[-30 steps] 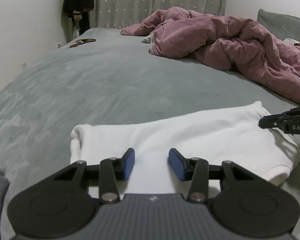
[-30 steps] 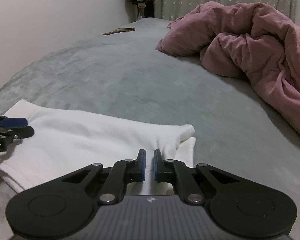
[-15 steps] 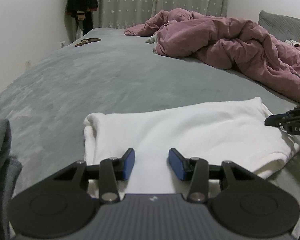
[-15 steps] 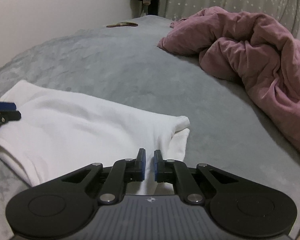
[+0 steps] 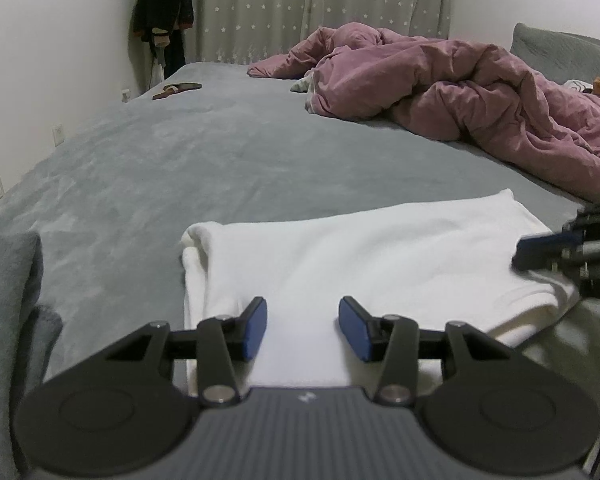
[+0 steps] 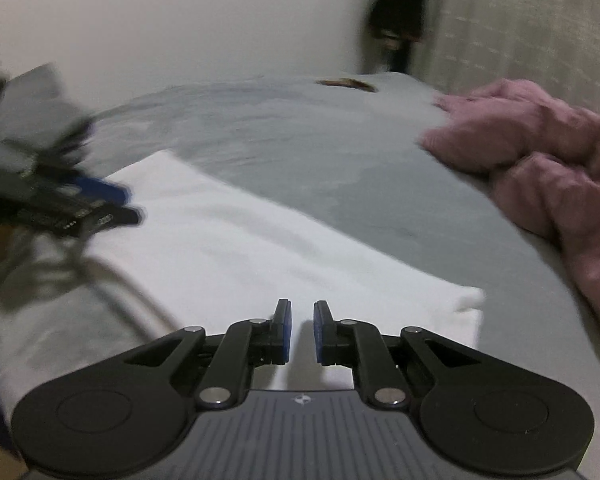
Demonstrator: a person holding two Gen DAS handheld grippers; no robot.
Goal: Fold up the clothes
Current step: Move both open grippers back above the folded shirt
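Observation:
A folded white garment [image 5: 360,248] lies flat on the grey bed sheet [image 5: 180,152]. My left gripper [image 5: 302,314] hovers over its near edge, blue pads well apart and nothing between them. The right gripper's tip [image 5: 540,250] shows at the garment's right end. In the right wrist view the same white garment [image 6: 240,248] runs from left to lower right. My right gripper [image 6: 301,314] is above its near part, its jaws opening a narrow gap with no cloth caught in it. The left gripper [image 6: 112,206] appears blurred at that garment's far left corner.
A crumpled pink duvet [image 5: 460,92] fills the bed's right side, with a grey pillow [image 5: 560,48] behind. A grey folded cloth [image 5: 8,280] sits at the near left. A brown slipper-like object [image 5: 178,89] lies far back near hanging dark clothes [image 5: 162,4].
The right view has rolled and swung, now blurred, and the right jaws have parted a little. The left gripper drifted left, bringing the grey cloth into view. The garment stays flat.

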